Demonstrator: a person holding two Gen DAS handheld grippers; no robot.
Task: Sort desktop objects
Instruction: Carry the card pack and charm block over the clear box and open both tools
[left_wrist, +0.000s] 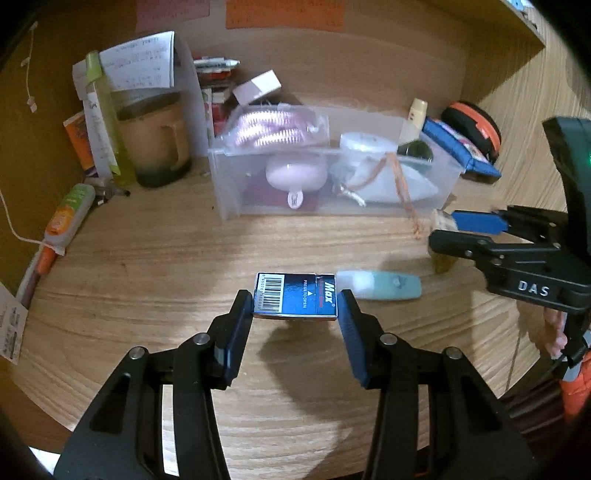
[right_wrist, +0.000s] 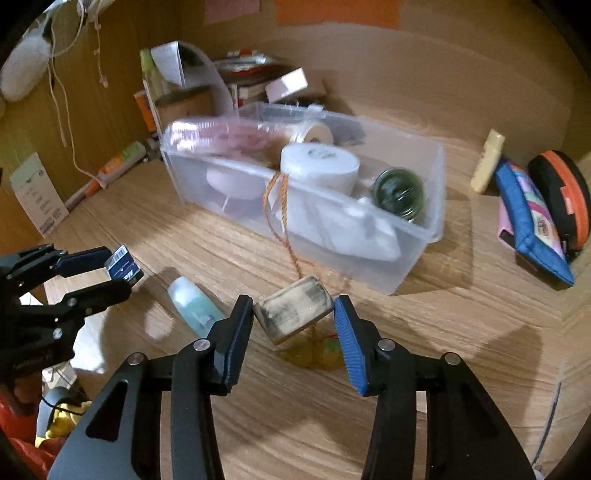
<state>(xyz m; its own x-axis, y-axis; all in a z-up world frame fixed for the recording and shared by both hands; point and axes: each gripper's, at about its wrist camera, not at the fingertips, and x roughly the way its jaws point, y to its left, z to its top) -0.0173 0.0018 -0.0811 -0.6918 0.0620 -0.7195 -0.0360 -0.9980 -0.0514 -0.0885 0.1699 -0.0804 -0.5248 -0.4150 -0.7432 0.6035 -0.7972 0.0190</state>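
Note:
My left gripper (left_wrist: 295, 300) is shut on a blue Max staples box (left_wrist: 295, 295) and holds it above the wooden desk (left_wrist: 147, 258). It also shows in the right wrist view (right_wrist: 123, 267). My right gripper (right_wrist: 294, 308) is shut on the wooden cap (right_wrist: 295, 308) of a small yellowish bottle that hangs below it; an orange cord (right_wrist: 280, 221) runs from it. A teal tube (right_wrist: 194, 306) lies on the desk between both grippers. The clear plastic bin (right_wrist: 417, 258) stands behind, holding tape rolls, a pink item and white pieces.
A mug (left_wrist: 155, 144), papers and books crowd the back left corner. A blue pouch (right_wrist: 532, 225), an orange-black case (right_wrist: 565, 195) and a cream tube (right_wrist: 487, 162) lie at the right. Pens lie along the left wall (left_wrist: 66, 218).

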